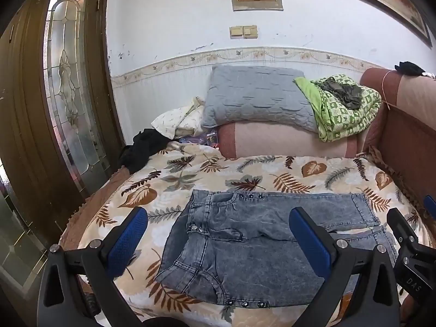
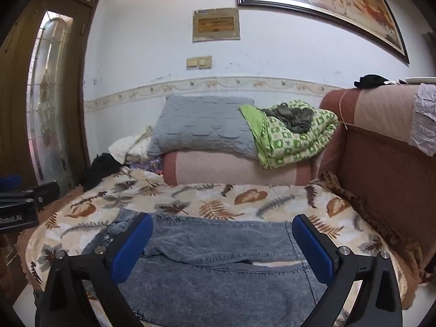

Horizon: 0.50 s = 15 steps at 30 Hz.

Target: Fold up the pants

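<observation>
- Left wrist view: the left gripper (image 1: 218,241) hovers above the jeans (image 1: 261,242) with its blue fingers (image 1: 128,241) spread wide, holding nothing.
- The jeans lie flat on the leaf-print bedspread (image 1: 245,174), waistband to the left, both legs running right, the far leg overlapping the near one.
- Part of the right gripper (image 1: 411,248) shows at the right edge; its state cannot be told from here.
- Far side: a grey pillow (image 1: 253,95) rests on a pink bolster (image 1: 286,140), a green blanket (image 1: 343,109) just beside it.
- Right wrist view: the right gripper (image 2: 222,248) is likewise spread and empty, above the legs of the jeans (image 2: 218,280).
- The leg hems lie near the right finger (image 2: 313,249); a sofa back (image 2: 381,158) rises at right, a framed painting (image 2: 321,2) hangs above.
</observation>
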Motion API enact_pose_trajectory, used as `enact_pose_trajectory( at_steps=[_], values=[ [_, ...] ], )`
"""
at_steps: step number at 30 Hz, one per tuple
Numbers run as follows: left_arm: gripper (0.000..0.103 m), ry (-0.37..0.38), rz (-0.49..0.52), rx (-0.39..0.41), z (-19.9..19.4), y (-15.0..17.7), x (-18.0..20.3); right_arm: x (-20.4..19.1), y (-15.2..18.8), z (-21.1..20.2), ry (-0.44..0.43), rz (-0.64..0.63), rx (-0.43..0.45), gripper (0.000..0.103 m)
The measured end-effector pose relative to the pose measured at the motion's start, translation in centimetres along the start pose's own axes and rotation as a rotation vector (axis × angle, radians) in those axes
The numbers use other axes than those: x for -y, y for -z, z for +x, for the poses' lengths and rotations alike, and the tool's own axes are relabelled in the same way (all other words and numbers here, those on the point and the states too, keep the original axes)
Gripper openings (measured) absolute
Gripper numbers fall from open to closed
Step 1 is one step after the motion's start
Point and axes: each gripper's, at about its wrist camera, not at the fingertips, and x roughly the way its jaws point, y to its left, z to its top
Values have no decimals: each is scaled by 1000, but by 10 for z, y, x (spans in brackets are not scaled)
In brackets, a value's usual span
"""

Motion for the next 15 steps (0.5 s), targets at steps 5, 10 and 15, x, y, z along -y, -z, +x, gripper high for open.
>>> enact_pose_trajectory(
  at_steps=[5,10,15],
  values=[
    [103,2,4,-32,11,3,0,10,1,7,24,4,-63,103],
    [103,0,16,-43,13,6,4,11,9,11,51,1,-105,103],
    [103,2,27,-40,14,9,7,13,11,15,62,7,-125,103]
  ],
)
